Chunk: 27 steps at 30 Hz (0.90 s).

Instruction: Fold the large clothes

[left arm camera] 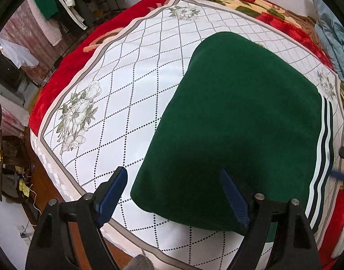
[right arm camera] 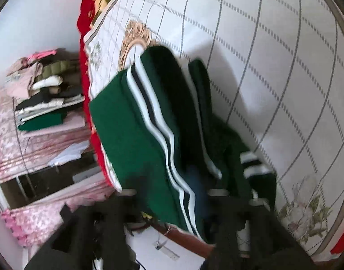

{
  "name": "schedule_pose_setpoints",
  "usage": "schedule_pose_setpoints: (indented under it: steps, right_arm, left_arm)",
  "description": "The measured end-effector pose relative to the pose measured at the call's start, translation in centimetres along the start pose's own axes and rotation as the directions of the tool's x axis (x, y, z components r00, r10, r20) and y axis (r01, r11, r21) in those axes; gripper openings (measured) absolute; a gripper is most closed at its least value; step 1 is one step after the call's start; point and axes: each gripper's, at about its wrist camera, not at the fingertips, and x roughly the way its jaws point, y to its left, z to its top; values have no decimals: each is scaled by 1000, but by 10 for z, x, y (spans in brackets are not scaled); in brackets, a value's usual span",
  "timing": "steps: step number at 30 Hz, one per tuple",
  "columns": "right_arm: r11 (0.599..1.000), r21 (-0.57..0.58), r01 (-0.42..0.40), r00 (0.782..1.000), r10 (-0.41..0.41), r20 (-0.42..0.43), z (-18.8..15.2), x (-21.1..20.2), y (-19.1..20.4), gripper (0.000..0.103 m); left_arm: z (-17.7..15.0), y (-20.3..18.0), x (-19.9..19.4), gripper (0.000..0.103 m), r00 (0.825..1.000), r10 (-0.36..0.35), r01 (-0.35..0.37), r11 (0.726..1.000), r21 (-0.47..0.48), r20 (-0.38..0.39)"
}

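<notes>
A dark green garment (left arm camera: 239, 123) with white and navy stripes along its right edge lies folded flat on the white checked bedsheet (left arm camera: 127, 90). My left gripper (left arm camera: 174, 191) is open above its near left corner, fingers apart and empty. In the right wrist view the same green garment (right arm camera: 131, 117) shows its striped edge (right arm camera: 154, 117), blurred by motion. My right gripper (right arm camera: 169, 193) sits at that striped edge; its fingers are smeared and dark, so their state is unclear. Its tip also shows at the far right of the left wrist view (left arm camera: 343, 175).
A red floral blanket (left arm camera: 59, 72) lies under the sheet. A light blue jacket (left arm camera: 334, 36) lies at the far right of the bed. A stack of folded clothes (right arm camera: 43, 99) sits on a pink-covered surface beside the bed. The wooden floor (left arm camera: 46, 186) is left of the bed.
</notes>
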Motion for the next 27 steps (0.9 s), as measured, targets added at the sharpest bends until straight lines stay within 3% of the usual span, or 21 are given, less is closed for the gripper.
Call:
schedule_pose_setpoints:
  steps: [3, 4, 6, 8, 13, 15, 18, 20, 23, 24, 26, 27]
  right_arm:
    - [1000, 5, 0, 996, 1, -87, -16, 27, -7, 69]
    - [1000, 7, -19, 993, 19, -113, -15, 43, -8, 52]
    - [999, -5, 46, 991, -47, -125, -11, 81, -1, 8]
    - [996, -8, 87, 992, -87, -88, -15, 81, 7, 7]
    - [998, -13, 60, 993, -59, 106, -31, 10, 38, 6]
    - [993, -3, 121, 983, -119, 141, -30, 1, 33, 6]
    - [962, 69, 263, 953, -270, 136, -10, 12, -1, 6]
    - [941, 103, 322, 939, -331, 91, 7, 27, -25, 7]
    - [955, 134, 265, 962, -271, 34, 15, 23, -30, 10]
    - [961, 107, 254, 966, -258, 27, 16, 18, -22, 16]
    - [952, 52, 301, 951, -304, 64, 16, 5, -6, 26]
    - [948, 22, 319, 943, -319, 98, 16, -3, 5, 38]
  left_arm:
    - [-3, -1, 3, 83, 1000, 8, -8, 1000, 4, -15]
    - [-4, -3, 4, 83, 1000, 11, -11, 1000, 8, -22]
    - [-5, -8, 6, 83, 999, 19, -18, 1000, 21, -37]
    - [-5, -10, 4, 83, 999, 23, -22, 999, 33, -44]
    - [-4, -11, -6, 83, 999, 25, -24, 999, 48, -36]
    - [-4, -12, -3, 83, 998, 32, -29, 998, 59, -45]
    - [-2, -13, 3, 83, 997, 40, -36, 998, 55, -65]
    - [1, -15, 4, 83, 997, 38, -35, 998, 51, -65]
    - [12, -21, 5, 83, 998, 26, -23, 999, 45, -58]
    - [22, -25, 5, 83, 999, 18, -16, 999, 38, -46]
    - [37, -33, 7, 83, 1000, 10, -9, 999, 38, -25]
    - [49, -40, 12, 83, 1000, 23, -23, 998, 51, -6]
